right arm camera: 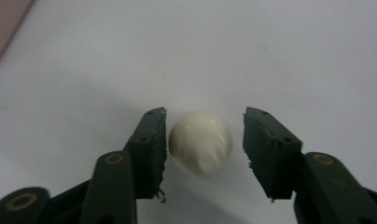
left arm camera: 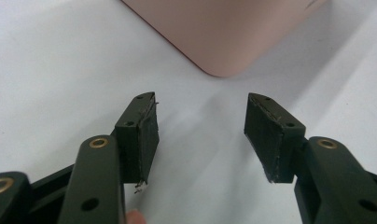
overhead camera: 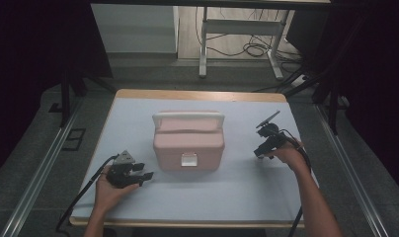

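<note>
A pink box point(overhead camera: 188, 145) with a white handle point(overhead camera: 188, 117) sits mid-table point(overhead camera: 237, 192); beyond the far edge, a metal frame point(overhead camera: 239, 29) and cables point(overhead camera: 254, 48) on the floor.

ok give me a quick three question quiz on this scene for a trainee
1. True or false: the right tool is clamped tight on the white ball.
2. What lies between the left tool's jaws? A) the white ball B) a latch C) nothing but bare table cover
3. Fill in: the pink box has a white ____ across its top.

Key:
1. False. The jaws stand open, with the ball between them: it sits close against one pad and a clear gap shows at the other.
2. C. The left tool's jaws are open over the white table cover, just short of the box's corner.
3. Handle.
</note>
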`<state>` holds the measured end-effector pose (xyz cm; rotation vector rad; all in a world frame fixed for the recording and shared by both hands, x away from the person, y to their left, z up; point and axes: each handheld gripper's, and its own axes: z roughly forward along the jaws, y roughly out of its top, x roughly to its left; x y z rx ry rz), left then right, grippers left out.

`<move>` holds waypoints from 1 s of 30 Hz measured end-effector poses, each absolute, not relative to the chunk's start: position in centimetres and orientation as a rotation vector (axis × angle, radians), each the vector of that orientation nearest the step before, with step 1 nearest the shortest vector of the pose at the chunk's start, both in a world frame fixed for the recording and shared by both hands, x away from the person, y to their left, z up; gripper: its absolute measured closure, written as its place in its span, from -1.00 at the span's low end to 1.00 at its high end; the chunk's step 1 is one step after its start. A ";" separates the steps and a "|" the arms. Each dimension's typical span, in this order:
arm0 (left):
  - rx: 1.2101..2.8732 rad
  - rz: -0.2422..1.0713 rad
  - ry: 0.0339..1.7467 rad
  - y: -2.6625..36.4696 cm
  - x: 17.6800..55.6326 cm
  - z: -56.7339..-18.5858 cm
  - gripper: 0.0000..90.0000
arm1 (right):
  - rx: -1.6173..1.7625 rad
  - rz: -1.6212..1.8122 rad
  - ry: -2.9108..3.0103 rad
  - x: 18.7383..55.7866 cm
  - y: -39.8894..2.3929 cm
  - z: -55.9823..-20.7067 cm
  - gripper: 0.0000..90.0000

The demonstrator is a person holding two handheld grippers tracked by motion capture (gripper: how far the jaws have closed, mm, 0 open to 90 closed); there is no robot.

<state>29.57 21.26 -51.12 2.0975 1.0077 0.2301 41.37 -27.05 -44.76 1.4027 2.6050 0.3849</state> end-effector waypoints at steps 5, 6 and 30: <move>2.097 0.227 1.015 21.2 29.6 -51.2 -0.01 | 1.387 0.494 2.525 40.0 -28.0 -41.5 -0.04; 2.097 0.226 1.015 21.2 29.6 -51.2 -0.01 | 1.377 0.520 2.504 39.6 -28.1 -40.8 -0.04; 2.118 0.236 1.028 21.4 29.7 -51.7 -0.01 | 1.076 1.055 2.530 31.0 -22.2 -45.8 0.34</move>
